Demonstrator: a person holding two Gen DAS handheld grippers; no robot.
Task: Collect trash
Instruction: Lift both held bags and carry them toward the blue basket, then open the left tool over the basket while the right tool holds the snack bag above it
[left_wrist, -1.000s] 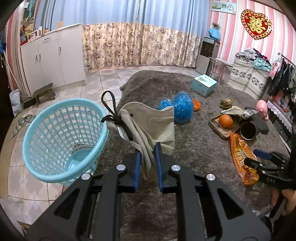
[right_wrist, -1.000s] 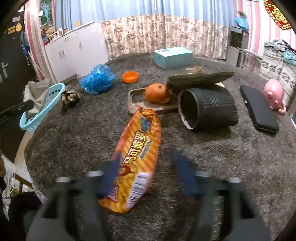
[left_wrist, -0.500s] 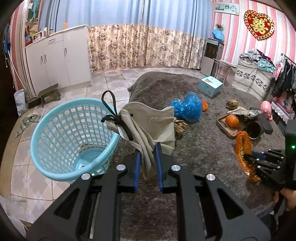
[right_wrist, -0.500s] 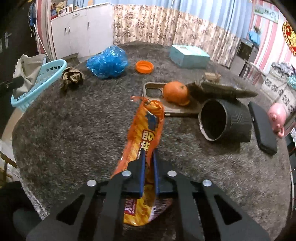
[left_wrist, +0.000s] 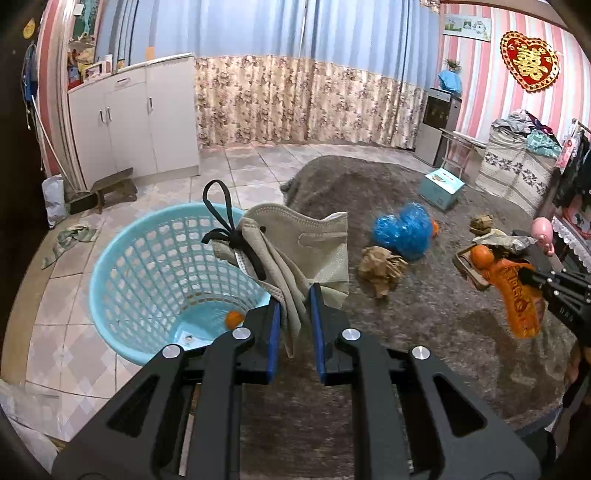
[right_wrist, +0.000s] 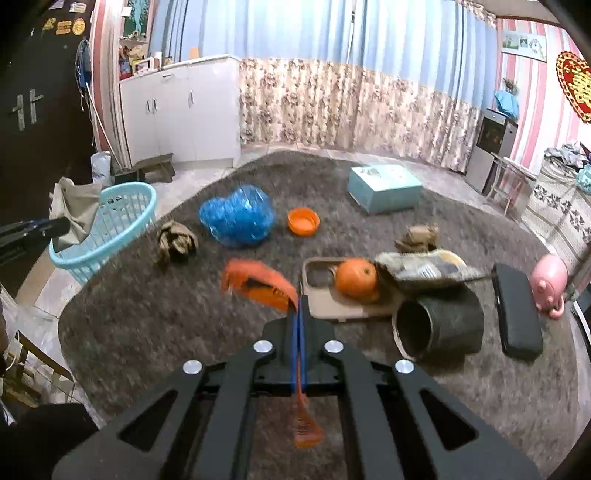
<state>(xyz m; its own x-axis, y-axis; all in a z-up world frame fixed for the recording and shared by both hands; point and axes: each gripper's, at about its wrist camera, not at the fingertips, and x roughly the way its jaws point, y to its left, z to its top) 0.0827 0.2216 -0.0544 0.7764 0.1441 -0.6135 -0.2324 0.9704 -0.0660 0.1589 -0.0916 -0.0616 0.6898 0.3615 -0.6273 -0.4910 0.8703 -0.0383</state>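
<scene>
My left gripper (left_wrist: 293, 295) is shut on a beige face mask (left_wrist: 306, 243) with black straps, held above the table edge beside the light blue basket (left_wrist: 122, 266). A small orange scrap (left_wrist: 233, 318) lies in the basket. My right gripper (right_wrist: 300, 301) is shut on an orange snack wrapper (right_wrist: 258, 282), lifted off the grey rug; it also shows in the left wrist view (left_wrist: 517, 295). A crumpled brown paper (right_wrist: 175, 240) and a blue plastic bag (right_wrist: 236, 218) lie on the rug.
On the rug (right_wrist: 147, 317) are an orange lid (right_wrist: 303, 220), a teal box (right_wrist: 384, 187), a tray with an orange fruit (right_wrist: 356, 275), a black cylinder (right_wrist: 439, 325), a black case (right_wrist: 517, 314) and a pink pig toy (right_wrist: 548, 280). The basket stands on the tiled floor at the left.
My right gripper closed on the orange wrapper and lifted it off the rug. My left gripper rose and swung right with the mask; the basket's inside now shows.
</scene>
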